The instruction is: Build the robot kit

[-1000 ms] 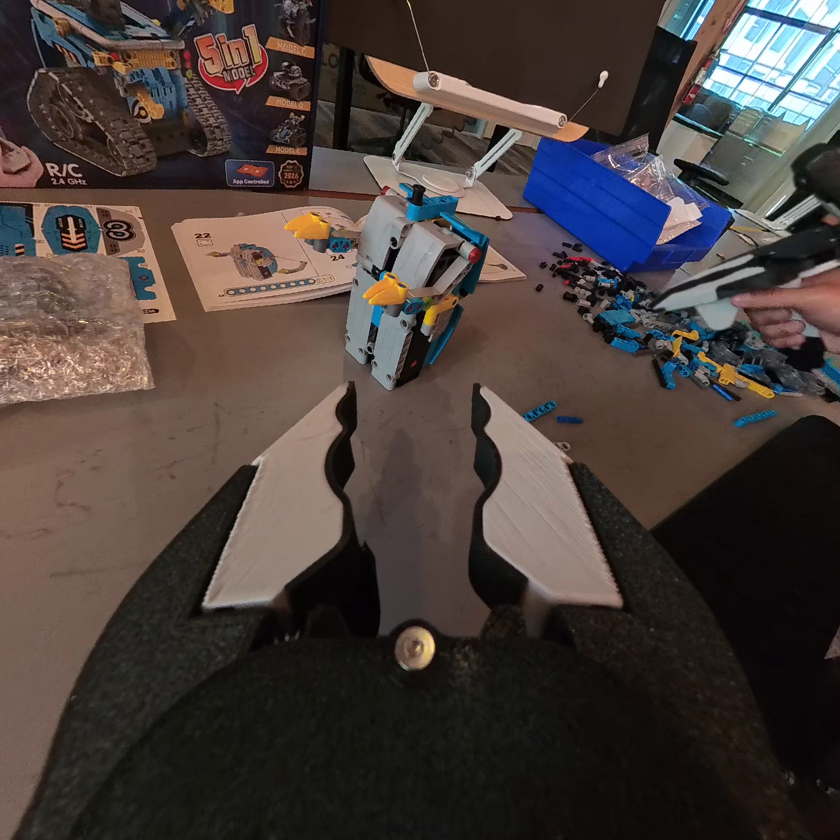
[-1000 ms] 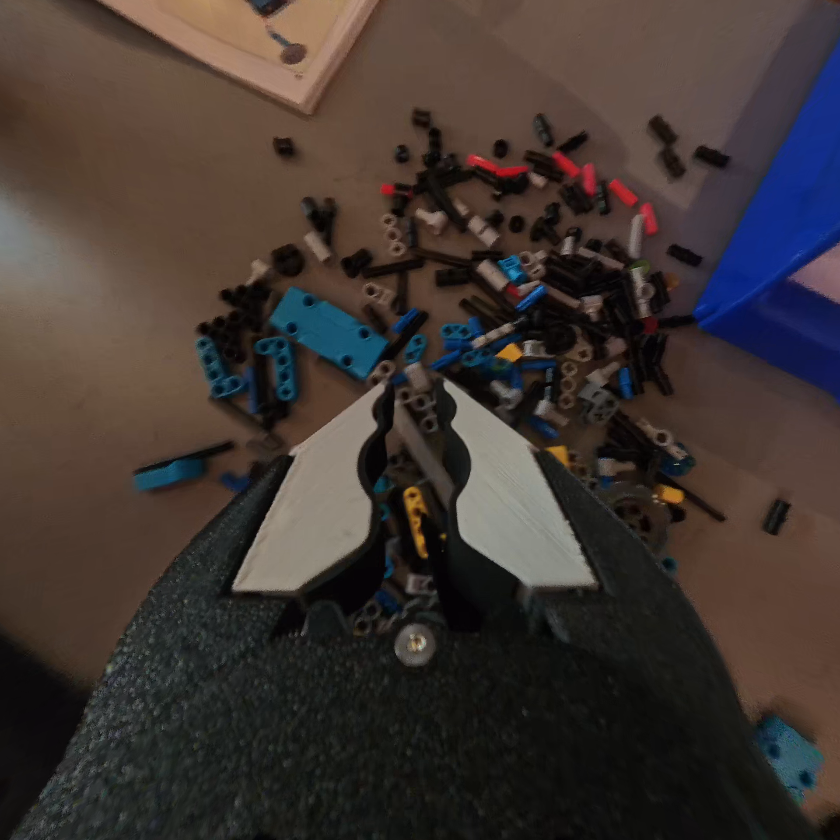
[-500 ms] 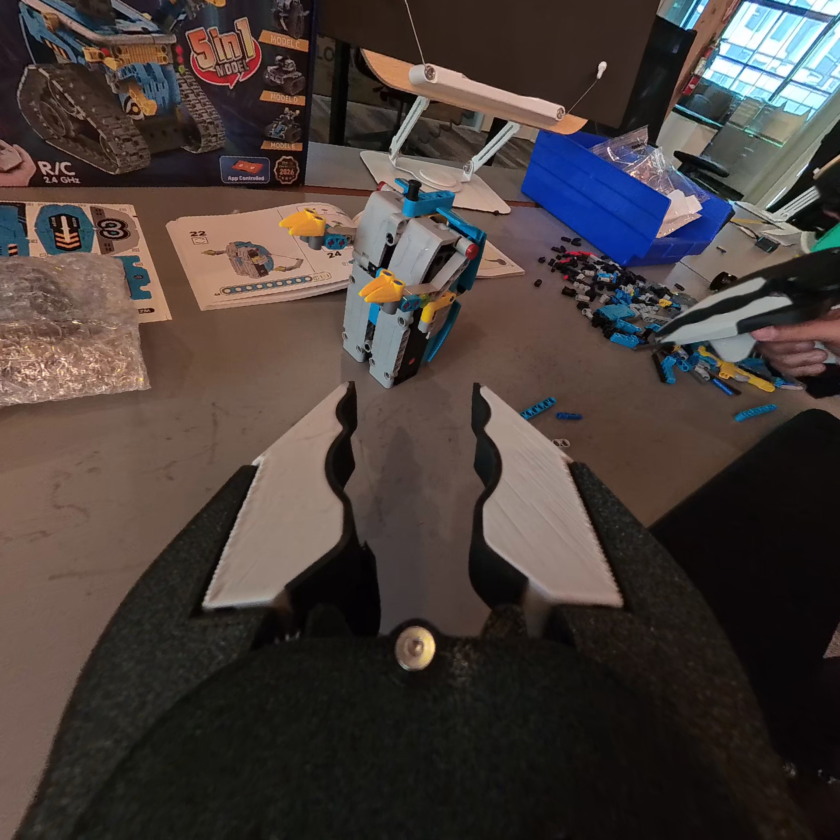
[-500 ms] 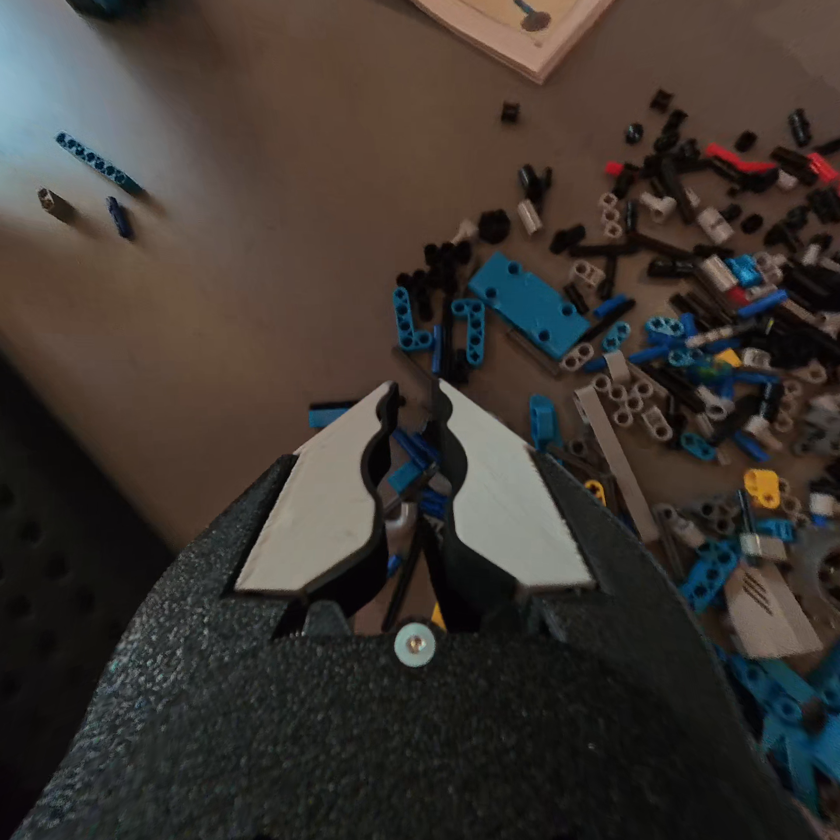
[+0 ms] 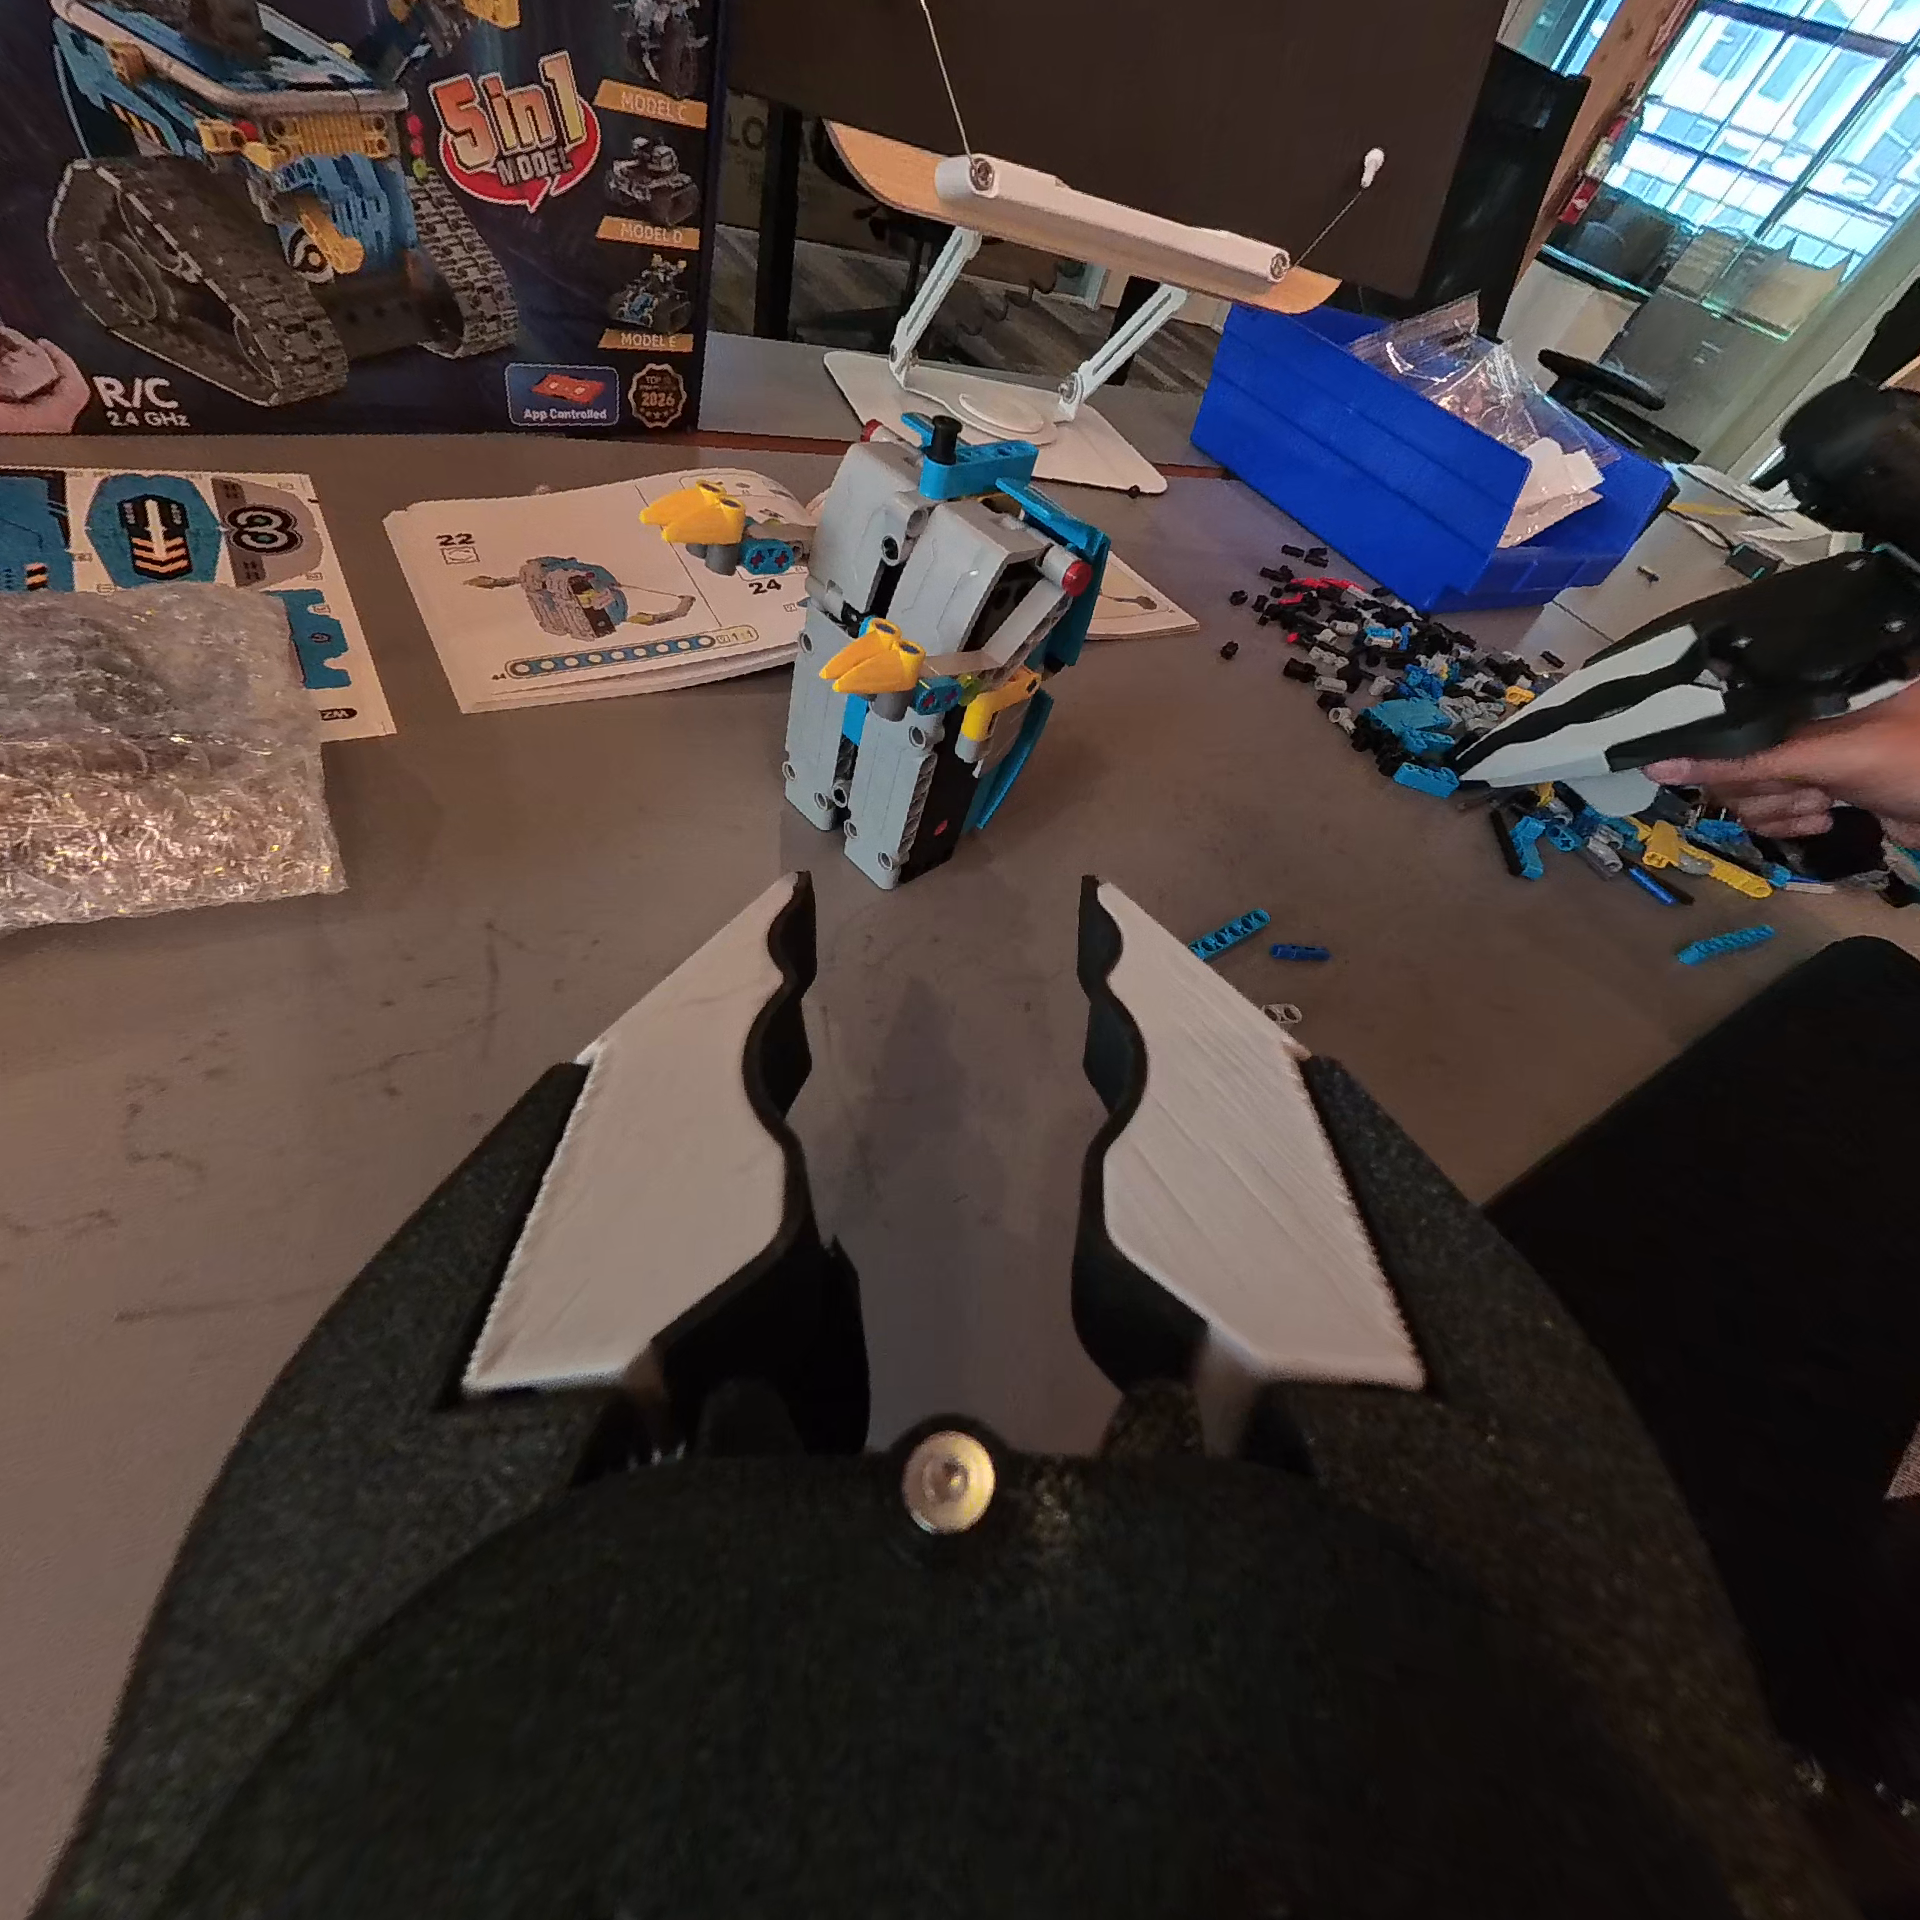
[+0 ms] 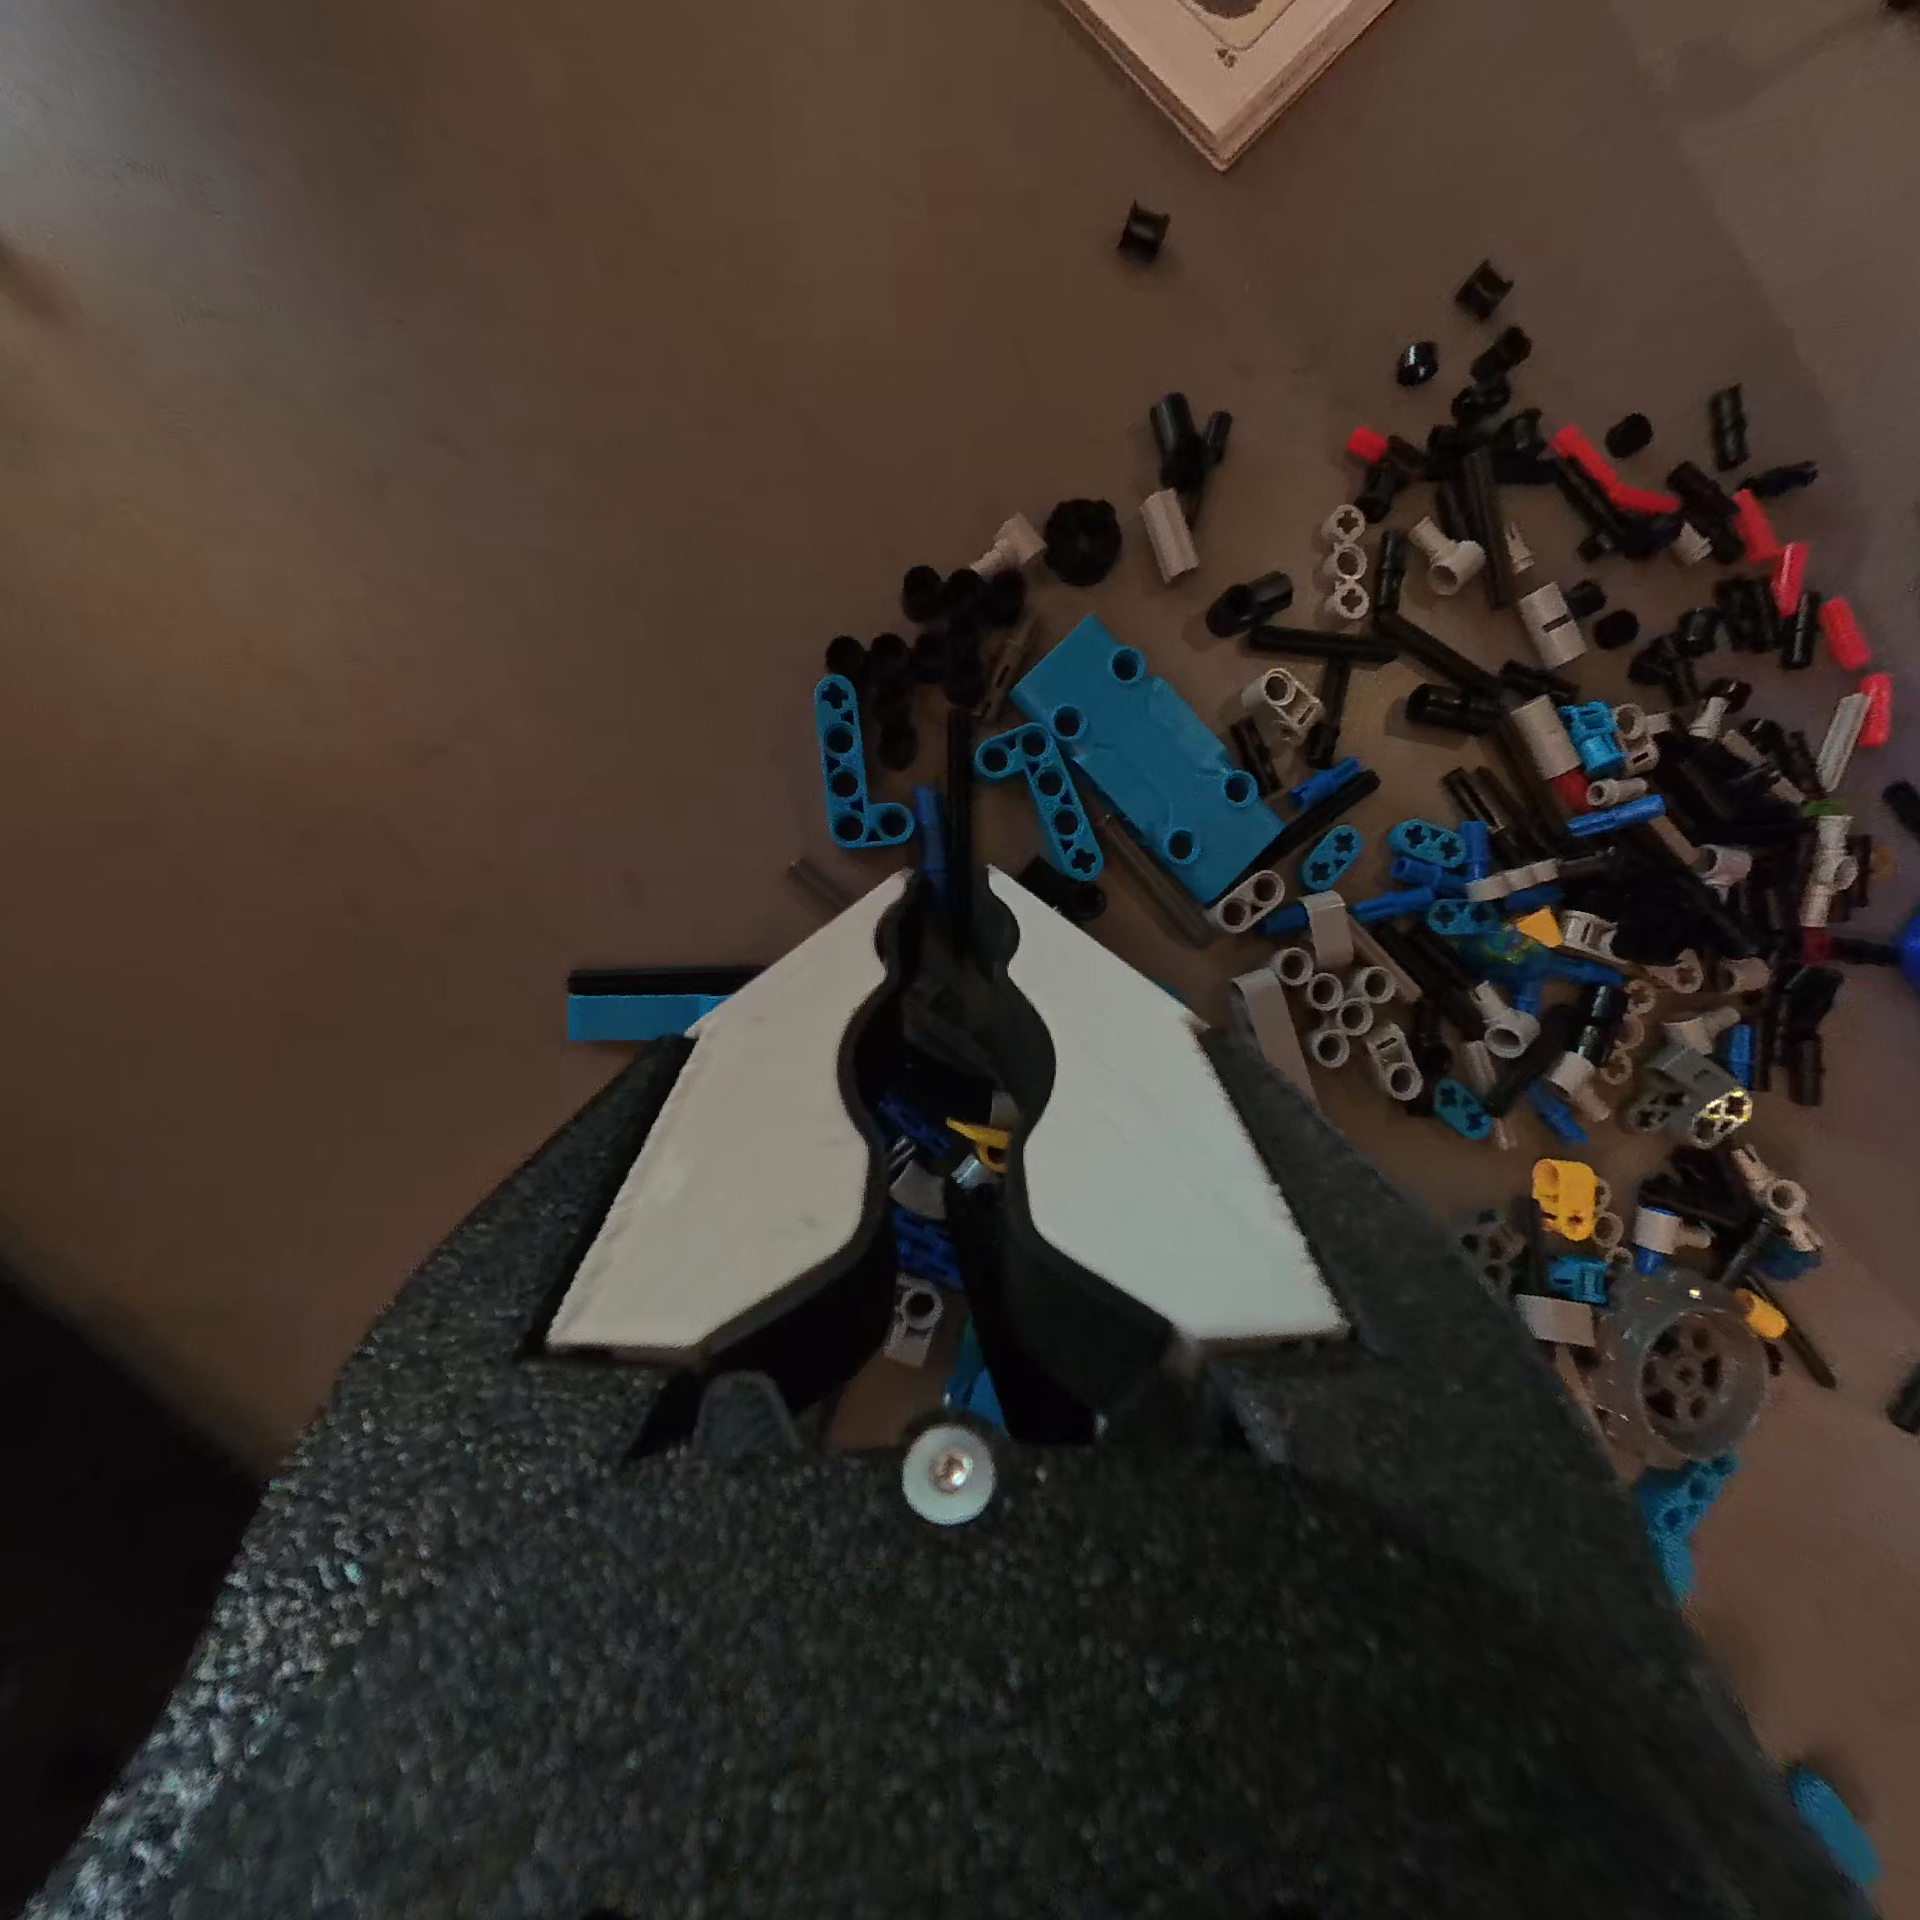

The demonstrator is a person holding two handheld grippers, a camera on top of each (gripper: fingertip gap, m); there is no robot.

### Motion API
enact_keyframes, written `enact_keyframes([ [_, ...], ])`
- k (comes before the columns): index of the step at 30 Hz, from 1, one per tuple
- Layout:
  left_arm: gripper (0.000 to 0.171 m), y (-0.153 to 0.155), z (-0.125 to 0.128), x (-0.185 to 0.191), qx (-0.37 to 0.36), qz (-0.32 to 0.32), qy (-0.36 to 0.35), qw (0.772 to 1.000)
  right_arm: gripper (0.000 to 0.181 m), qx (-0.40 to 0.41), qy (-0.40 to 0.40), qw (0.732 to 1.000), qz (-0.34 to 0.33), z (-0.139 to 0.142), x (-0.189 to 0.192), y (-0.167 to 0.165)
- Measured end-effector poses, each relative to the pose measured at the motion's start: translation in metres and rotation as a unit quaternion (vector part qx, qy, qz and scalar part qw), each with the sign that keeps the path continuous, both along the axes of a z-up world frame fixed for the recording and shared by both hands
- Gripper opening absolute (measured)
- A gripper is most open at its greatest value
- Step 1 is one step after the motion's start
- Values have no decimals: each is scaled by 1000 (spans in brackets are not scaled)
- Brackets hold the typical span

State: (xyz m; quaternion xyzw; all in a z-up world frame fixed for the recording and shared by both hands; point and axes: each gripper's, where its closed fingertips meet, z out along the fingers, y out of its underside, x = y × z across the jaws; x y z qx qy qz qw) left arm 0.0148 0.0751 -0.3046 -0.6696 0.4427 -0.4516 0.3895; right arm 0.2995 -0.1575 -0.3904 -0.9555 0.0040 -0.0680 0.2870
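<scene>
Closed now, right gripper (image 6: pixel 951 894) pinches black rod (image 6: pixel 958 790), unseen in left view.

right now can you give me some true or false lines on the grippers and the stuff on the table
1. The left gripper is open and empty. True.
2. The grey and blue brick model lies flat on its side. False: it stands upright, ahead of the left fingers.
3. The right gripper is nearly closed over the pile of small loose plastic pieces. True.
4. The blue plastic bin is empty. False: it holds clear plastic bags.
</scene>
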Motion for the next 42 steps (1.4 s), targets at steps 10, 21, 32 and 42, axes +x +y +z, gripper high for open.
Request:
enact_keyframes([
  [10, 51, 0, 0, 0, 1, 0, -1, 1000, 12, 9, -21, 1000, -3, 7, 8, -10],
  [21, 50, 0, 1, 0, 2, 1, -3, 1000, 9, 1, 12, 1000, 28, -1, -2, 3],
  [32, 50, 1, 0, 0, -2, 0, -1, 1000, 4, 72, -25, 996, 46, 52, -30, 33],
  [42, 49, 3, 0, -1, 10, 14, -1, 1000, 4, 169, 47, 980, 92, 28, -125, 113],
])
